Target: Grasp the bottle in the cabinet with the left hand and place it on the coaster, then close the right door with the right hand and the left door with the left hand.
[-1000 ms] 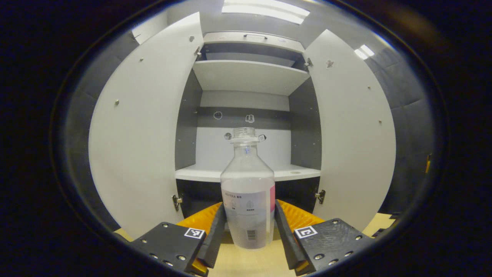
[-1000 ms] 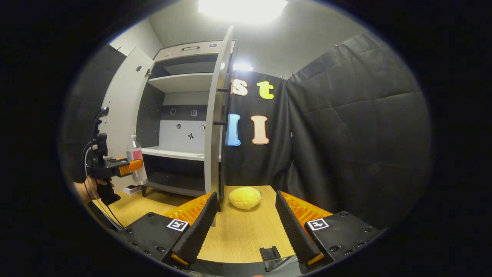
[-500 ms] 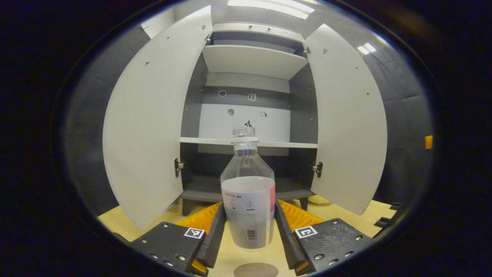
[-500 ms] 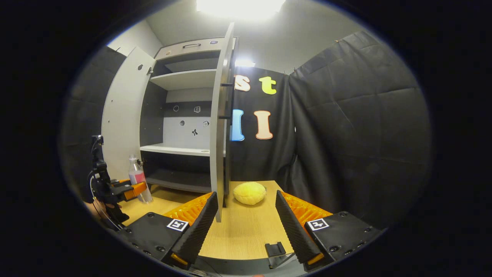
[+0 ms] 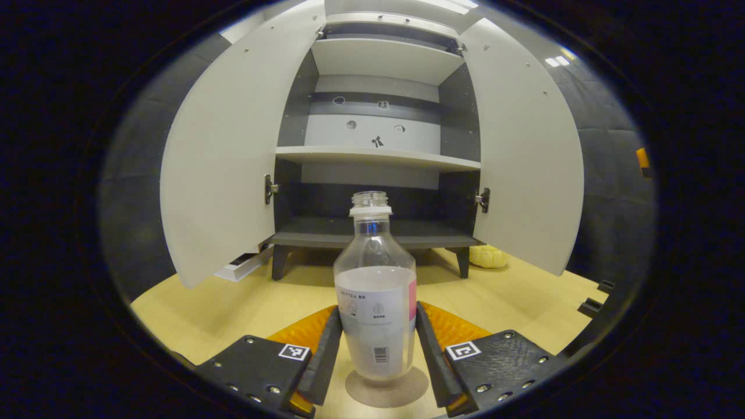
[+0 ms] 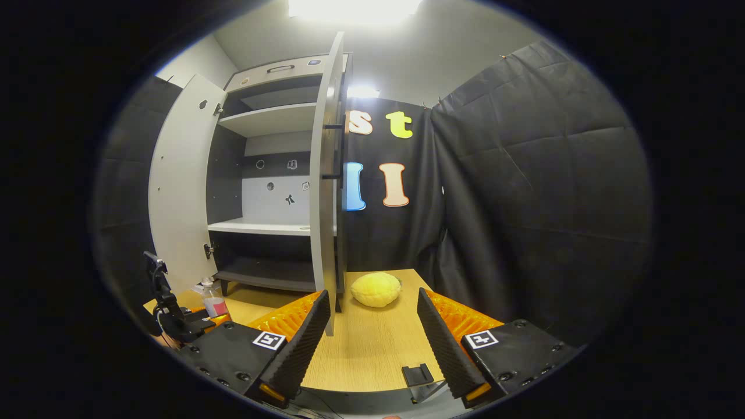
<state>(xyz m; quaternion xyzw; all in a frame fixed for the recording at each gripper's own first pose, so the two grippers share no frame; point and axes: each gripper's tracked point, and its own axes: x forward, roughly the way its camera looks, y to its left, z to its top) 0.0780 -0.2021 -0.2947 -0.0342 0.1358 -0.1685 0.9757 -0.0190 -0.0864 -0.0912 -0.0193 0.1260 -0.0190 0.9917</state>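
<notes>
The left gripper (image 5: 375, 349) gripped the bottle (image 5: 375, 302) at lower centre, both fingers pressed on it, beneath the open cabinet (image 5: 378, 157). The right gripper (image 6: 372, 343) stood wide apart, holding nothing. The bottle's base sat over the coaster (image 5: 387, 391) on the tabletop (image 5: 233, 308).

Both cabinet doors stand wide open, the left door (image 5: 224, 145) and right door (image 5: 524, 151) flanking bare shelves (image 5: 378, 157) with open passage between them. On the wooden table (image 5: 233, 302), a yellow plush (image 6: 375, 289) lies just beyond the right door's edge (image 6: 326, 174), near its closing sweep. The bottle (image 5: 377, 302) stands before the cabinet, on the coaster (image 5: 387, 391).
</notes>
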